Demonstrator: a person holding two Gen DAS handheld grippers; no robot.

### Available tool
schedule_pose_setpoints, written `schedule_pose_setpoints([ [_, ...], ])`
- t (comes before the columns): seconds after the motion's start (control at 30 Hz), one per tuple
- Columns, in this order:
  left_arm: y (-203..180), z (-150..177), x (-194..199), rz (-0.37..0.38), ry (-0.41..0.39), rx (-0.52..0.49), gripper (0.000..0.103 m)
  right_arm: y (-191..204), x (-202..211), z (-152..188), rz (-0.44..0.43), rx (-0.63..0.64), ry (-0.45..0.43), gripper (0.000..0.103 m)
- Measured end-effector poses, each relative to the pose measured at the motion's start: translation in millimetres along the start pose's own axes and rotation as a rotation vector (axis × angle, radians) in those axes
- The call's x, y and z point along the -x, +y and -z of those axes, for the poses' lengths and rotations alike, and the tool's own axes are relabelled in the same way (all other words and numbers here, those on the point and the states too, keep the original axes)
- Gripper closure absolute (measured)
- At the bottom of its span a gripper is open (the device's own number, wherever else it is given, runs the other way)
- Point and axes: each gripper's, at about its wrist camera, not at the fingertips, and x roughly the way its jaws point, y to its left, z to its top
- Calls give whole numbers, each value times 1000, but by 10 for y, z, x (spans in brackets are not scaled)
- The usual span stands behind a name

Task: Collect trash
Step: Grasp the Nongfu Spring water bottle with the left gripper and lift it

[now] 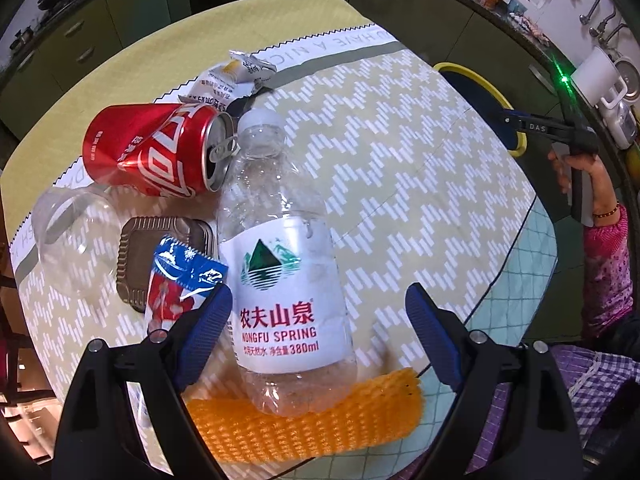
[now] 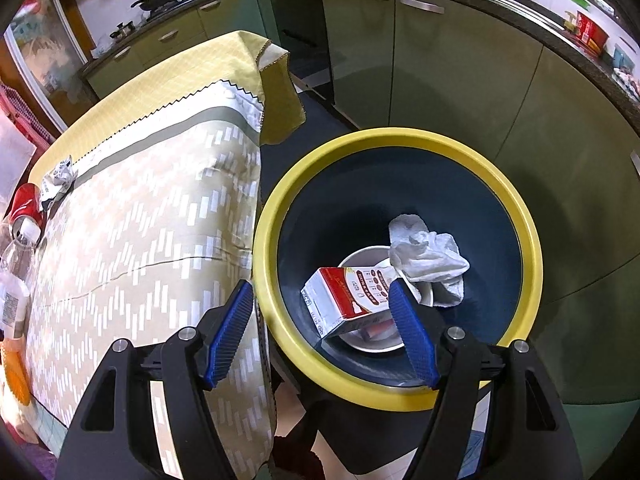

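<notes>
- Looking down the left gripper (image 1: 320,340), we see its blue-padded fingers (image 1: 208,328) spread wide, one on each side of the clear water bottle (image 1: 280,248); neither pad presses on it, so nothing is held.
- We note the left-hand finger lies just beside a blue and red snack wrapper (image 1: 180,284), which overlaps a brown ridged tray (image 1: 140,240).
- We read the bottle's white label as "NONGFU SPRING" and "380ml" under red Chinese characters and a green mountain logo; the bottle lies on the bench (image 1: 400,140), its base on an orange foam net (image 1: 300,420).
- We find a dented red can (image 1: 152,148) with white lettering lying by the bottle's cap, a crumpled white wrapper (image 1: 236,76) beyond it, and a clear plastic cup (image 1: 72,240) at the left.
- We make out "HAVE A NIC" printed along the cloth's border.
- We see the right gripper (image 2: 324,332) over the yellow-rimmed bin (image 2: 400,140) beside the bench, fingers (image 2: 232,332) parted and empty.
- We see in the bin a red and white carton (image 2: 344,300) whose print is too small to read, a white bowl (image 2: 364,260) and crumpled tissue (image 2: 428,256).
</notes>
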Motion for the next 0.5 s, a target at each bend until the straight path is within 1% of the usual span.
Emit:
schedule_pose_setpoints([
  [0.17,22,-53,-124,-10,29,7,19,-30,-11,13,-1,-9,1,33],
  [0.33,76,-117,-223,-12,37,29,20,-54,-41,25,-4,-12,5,33],
  [0.43,113,-155,-282,-13,50,41,28,-56,-52,32,-8,-12,6,33],
  [0.5,128,-169,-320,-14,61,45,36,-57,-58,37,-10,-13,6,33],
])
